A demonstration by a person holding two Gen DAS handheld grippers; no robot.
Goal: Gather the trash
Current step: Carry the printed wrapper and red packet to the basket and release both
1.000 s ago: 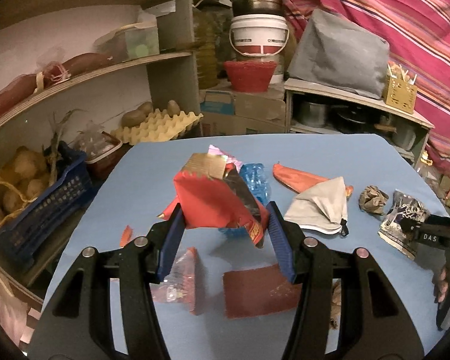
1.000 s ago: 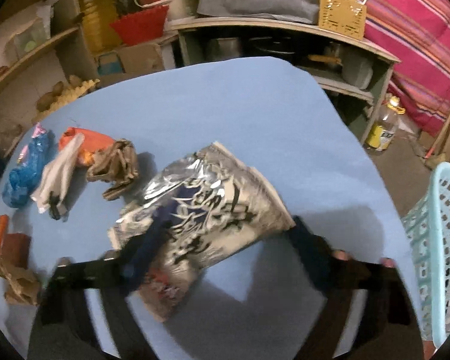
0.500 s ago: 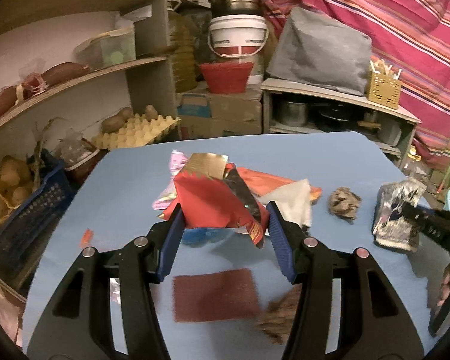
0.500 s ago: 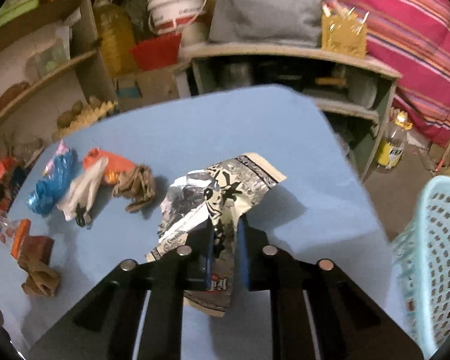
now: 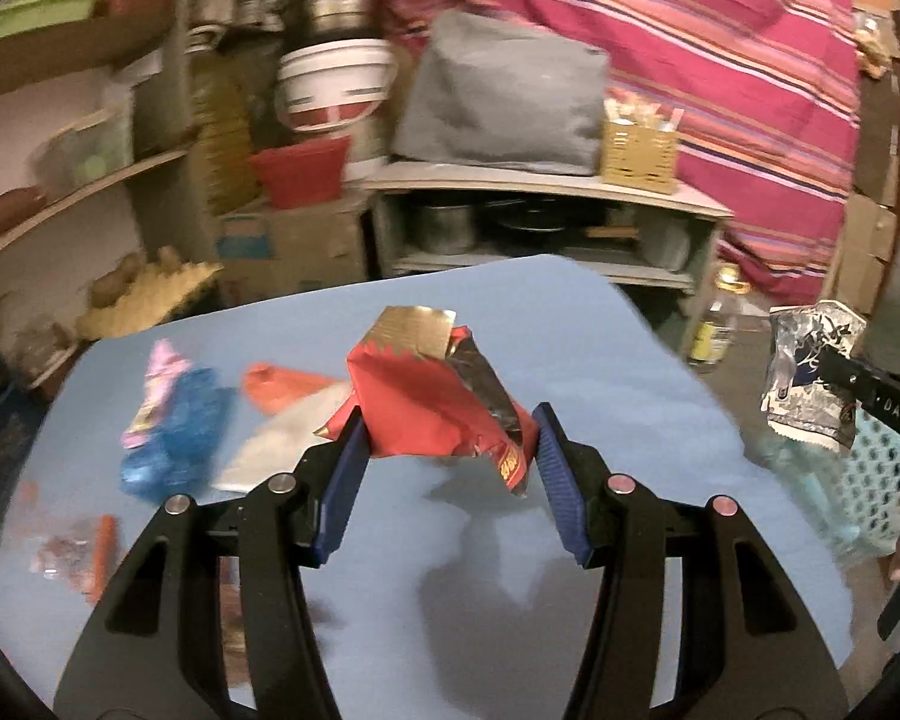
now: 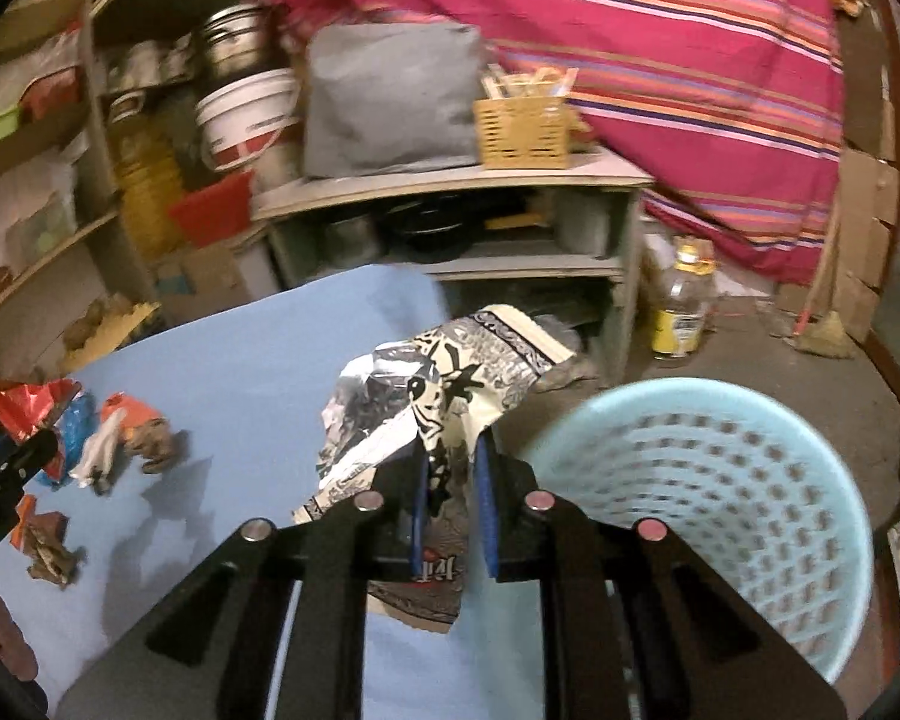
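Observation:
My left gripper (image 5: 447, 450) is shut on a crumpled red wrapper (image 5: 426, 396) and holds it above the blue table (image 5: 600, 360). My right gripper (image 6: 450, 468) is shut on a silver and black foil wrapper (image 6: 438, 384), lifted off the table near its right edge; this wrapper also shows at the right of the left wrist view (image 5: 810, 378). A light blue mesh basket (image 6: 708, 516) stands on the floor just right of the right gripper. More trash lies on the table: a blue wrapper (image 5: 174, 438), an orange wrapper (image 5: 276, 384), a white piece (image 5: 276, 444) and brown crumpled paper (image 6: 156, 444).
Shelves with pots, a white bucket (image 5: 330, 84) and a grey bag (image 5: 498, 102) stand behind the table. A bottle (image 6: 684, 306) stands on the floor by the striped red cloth (image 6: 660, 60). Shelving with an egg tray (image 5: 144, 294) is at the left.
Both grippers have swung right while holding their wrappers. The right gripper closed on the foil wrapper, lifted it and brought it beside the basket, which now fills the lower right.

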